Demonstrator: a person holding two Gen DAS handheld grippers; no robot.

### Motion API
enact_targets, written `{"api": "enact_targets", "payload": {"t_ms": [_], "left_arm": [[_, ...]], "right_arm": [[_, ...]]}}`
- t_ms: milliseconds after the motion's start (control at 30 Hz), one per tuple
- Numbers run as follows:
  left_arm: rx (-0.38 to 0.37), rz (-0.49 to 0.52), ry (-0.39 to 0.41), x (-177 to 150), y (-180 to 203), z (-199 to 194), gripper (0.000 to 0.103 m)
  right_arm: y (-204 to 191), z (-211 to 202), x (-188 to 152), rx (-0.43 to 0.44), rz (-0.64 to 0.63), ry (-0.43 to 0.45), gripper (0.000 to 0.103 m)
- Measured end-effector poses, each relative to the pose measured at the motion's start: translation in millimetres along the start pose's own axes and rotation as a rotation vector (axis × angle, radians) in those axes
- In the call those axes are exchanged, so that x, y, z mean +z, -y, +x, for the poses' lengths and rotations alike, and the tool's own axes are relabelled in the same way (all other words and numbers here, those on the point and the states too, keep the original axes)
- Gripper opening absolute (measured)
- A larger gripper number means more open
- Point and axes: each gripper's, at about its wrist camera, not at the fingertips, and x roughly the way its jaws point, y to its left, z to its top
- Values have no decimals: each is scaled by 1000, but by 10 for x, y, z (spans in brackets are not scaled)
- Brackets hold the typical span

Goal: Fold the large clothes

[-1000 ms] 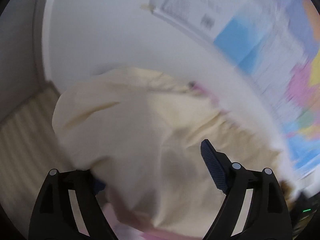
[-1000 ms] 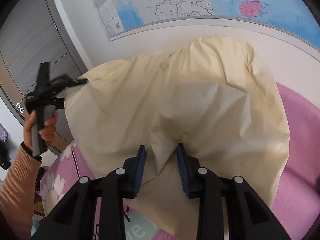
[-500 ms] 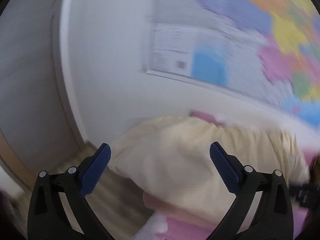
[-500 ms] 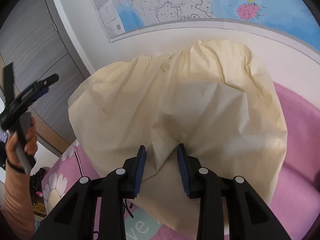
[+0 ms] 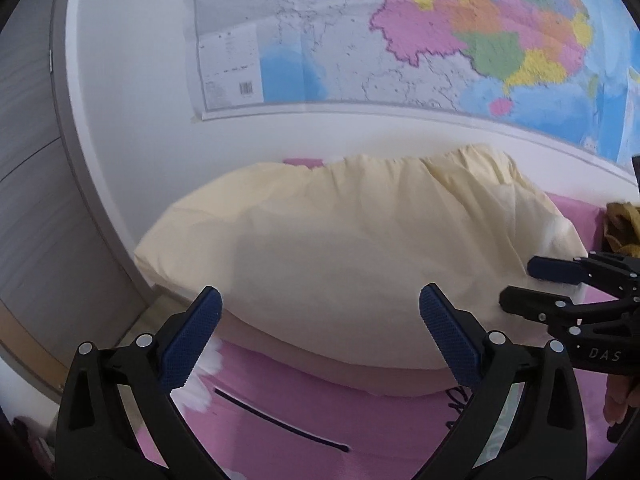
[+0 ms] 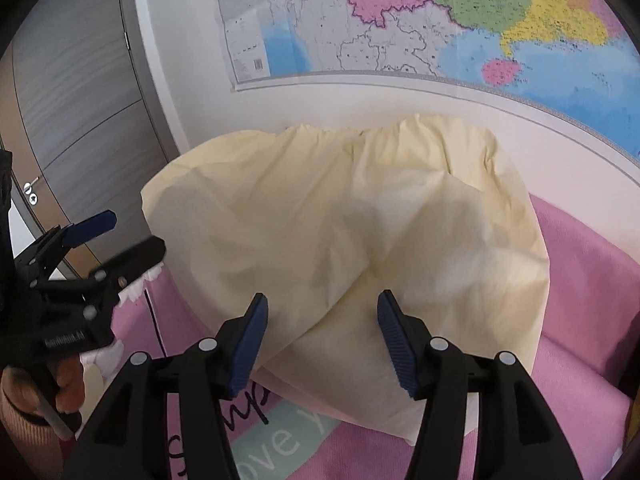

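Observation:
A large pale-yellow garment (image 5: 360, 248) lies folded over on a pink bedspread (image 5: 320, 412), its far edge against the wall. It also shows in the right wrist view (image 6: 360, 232), with a loose fold in its middle. My left gripper (image 5: 320, 316) is open and empty, just short of the garment's near edge. My right gripper (image 6: 322, 320) is open and empty over the near edge. The right gripper also shows in the left wrist view (image 5: 520, 286), and the left gripper in the right wrist view (image 6: 132, 232).
A coloured map (image 5: 400, 32) hangs on the white wall behind the bed. A grey wardrobe (image 6: 80, 112) stands at the left. The bedspread (image 6: 580, 280) has printed lettering (image 6: 280, 440) near me. A mustard-yellow item (image 5: 620, 224) lies at the right edge.
My left gripper let go of the garment's corner, opened and swung back to the near side. My right gripper opened and released the fold. The garment settled flat on the bed.

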Motion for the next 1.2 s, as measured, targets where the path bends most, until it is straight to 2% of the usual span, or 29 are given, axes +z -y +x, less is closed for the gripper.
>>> {"api": "enact_targets", "payload": {"t_ms": [233,367,467,633,700,967,1200], "left_arm": [[6,-24,-35,-170,157,-4,98],[23,-40,-31,-239,204,-92,98],[36,-34,-43,-279,271,-175,98],[61,-17,-46,-341,393,-396,98],[54,-35,-43,-380,418,-510,98],[66,-55,-65,-579,523,-791,98],[52,-108,-57,-796,511,-1025,98]], "right_arm": [[-7,-190,-70,-8,5,27,56],[11,-316,-149,-5,7,39,70],[7,-429,-243,-5,4,49,72],[-35,-665,-433,-2,-1,80,82],[-52,-752,-503,-2,1,92,90],[-159,-1065,-760,-13,-12,136,96],[-202,-1168,-977,-5,-14,125,96]]}}
